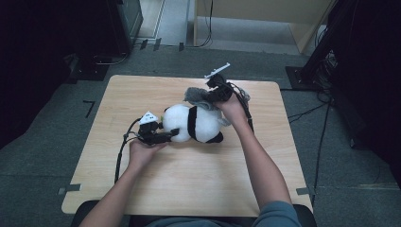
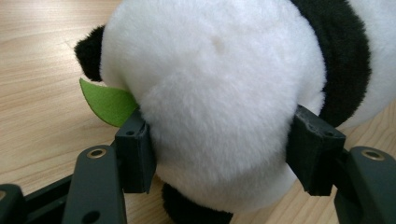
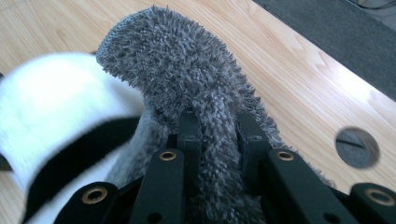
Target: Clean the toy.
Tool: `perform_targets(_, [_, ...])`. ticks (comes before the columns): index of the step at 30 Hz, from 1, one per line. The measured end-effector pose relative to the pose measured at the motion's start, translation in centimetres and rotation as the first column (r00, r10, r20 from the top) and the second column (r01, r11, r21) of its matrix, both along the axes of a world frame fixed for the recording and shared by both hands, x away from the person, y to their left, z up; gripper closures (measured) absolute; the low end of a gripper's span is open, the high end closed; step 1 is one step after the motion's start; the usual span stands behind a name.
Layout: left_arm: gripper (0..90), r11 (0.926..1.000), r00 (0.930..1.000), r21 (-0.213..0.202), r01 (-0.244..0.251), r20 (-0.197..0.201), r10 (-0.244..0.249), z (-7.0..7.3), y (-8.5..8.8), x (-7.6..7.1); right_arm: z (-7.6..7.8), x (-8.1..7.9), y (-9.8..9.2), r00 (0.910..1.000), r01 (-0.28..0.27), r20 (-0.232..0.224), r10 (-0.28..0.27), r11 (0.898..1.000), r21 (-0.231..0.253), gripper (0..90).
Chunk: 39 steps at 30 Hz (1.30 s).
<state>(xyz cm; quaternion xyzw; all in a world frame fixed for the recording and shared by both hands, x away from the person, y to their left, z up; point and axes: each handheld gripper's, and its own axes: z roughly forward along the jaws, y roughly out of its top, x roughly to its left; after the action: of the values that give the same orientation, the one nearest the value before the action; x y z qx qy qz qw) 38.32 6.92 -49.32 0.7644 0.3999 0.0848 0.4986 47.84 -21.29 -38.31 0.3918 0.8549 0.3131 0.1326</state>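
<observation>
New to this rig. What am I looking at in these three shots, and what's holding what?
No robot here: a person at a wooden table holds a two-jaw gripper in each hand. The wide shot comes from a fixed camera above, looking down; the other two come from cameras riding on each gripper, looking along its black jaws. On the table lies a plush panda with a green leaf at its head. The left gripper has its jaws pressed against the panda's white head from both sides. The right gripper is clamped shut on a fuzzy grey cloth, lifted beside the panda.
</observation>
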Motion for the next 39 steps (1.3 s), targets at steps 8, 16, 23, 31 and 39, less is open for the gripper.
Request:
perform_targets(8, [32.5,1.0000,1.0000,-0.006,-0.006,-0.005,0.006,-0.1,0.2,0.1,0.0,-0.3,-2.7,0.9991,0.041,-0.004,-0.041,0.999,-0.007,76.0])
perform_targets(16, [32.9,1.0000,1.0000,-0.008,-0.002,-0.004,0.002,0.0,0.3,0.0,1.1,-0.6,-2.8,0.9985,0.051,0.017,-0.051,0.998,0.046,76.1])
perform_targets(23, [34.0,0.9996,0.9998,-0.028,-0.004,-0.017,0.003,0.2,0.5,0.0,3.2,-0.4,-0.1,0.9980,0.009,0.062,-0.014,0.997,0.074,76.1])
perform_targets(31, [34.7,0.9997,0.9997,-0.025,-0.005,-0.023,0.004,0.3,0.5,-0.1,2.8,0.4,5.0,0.9975,-0.053,0.049,0.050,0.996,0.070,75.6])
perform_targets(39, [34.7,0.9999,0.9997,-0.017,-0.003,-0.023,0.003,0.4,0.5,-0.1,1.3,0.8,9.3,0.9944,-0.105,0.016,0.104,0.992,0.068,75.6])
